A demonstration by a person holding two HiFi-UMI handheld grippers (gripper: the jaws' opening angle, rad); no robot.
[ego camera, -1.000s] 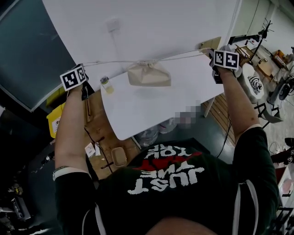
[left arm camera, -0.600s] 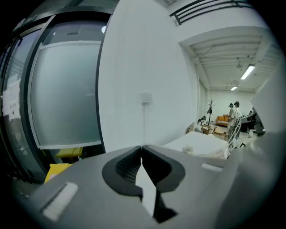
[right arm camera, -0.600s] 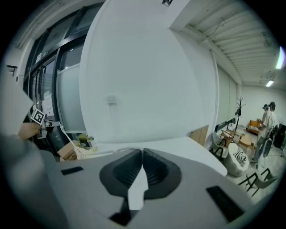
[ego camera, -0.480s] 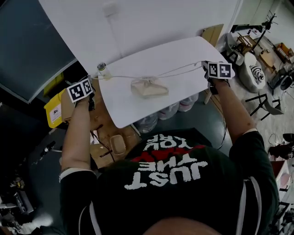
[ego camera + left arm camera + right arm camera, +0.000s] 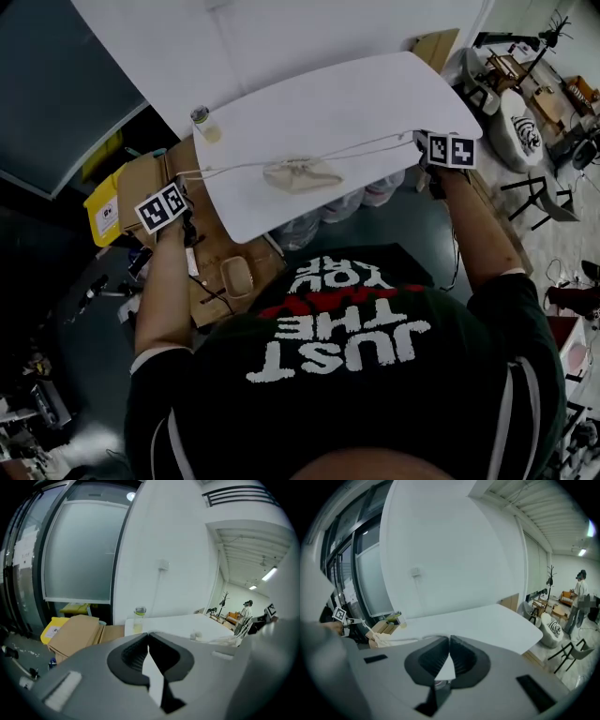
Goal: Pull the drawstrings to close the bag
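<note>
Both hands dropped since the earlier frames: the bag hung off the cords in mid-air then, now it lies on the tabletop and the cords sag instead of running taut

Left hand-held gripper (image 5: 178, 186) sits off the tabletop's left edge, above the brown cardboard boxes (image 5: 141, 178). Its own view shows the jaws clenched tip to tip. The cord is too thin to pick out between them there, but the head view has it running right up to the jaws, so I read it as pinched

Right hand-held gripper (image 5: 427, 145) is at the tabletop's right edge, jaws likewise pressed together, with the other cord leading in from the bag side

Thin white drawstrings (image 5: 361, 148) span from each hand-held gripper to the middle, one per side, both slightly slack

Small tan fabric drawstring bag (image 5: 302, 175) rests on its side on the white rounded tabletop (image 5: 375, 103), near the front edge, roughly midway between the two hand-held grippers. Its mouth looks gathered where the cords leave it, but it's too small here to confirm it's fully shut

Further back: small clear bottle of yellowish liquid (image 5: 203, 124) upright on the tabletop's far-left corner, well apart from the bag

Status, my read: pull looks done, bag set down. Left: confirm the cinch and let go of both cords
</note>
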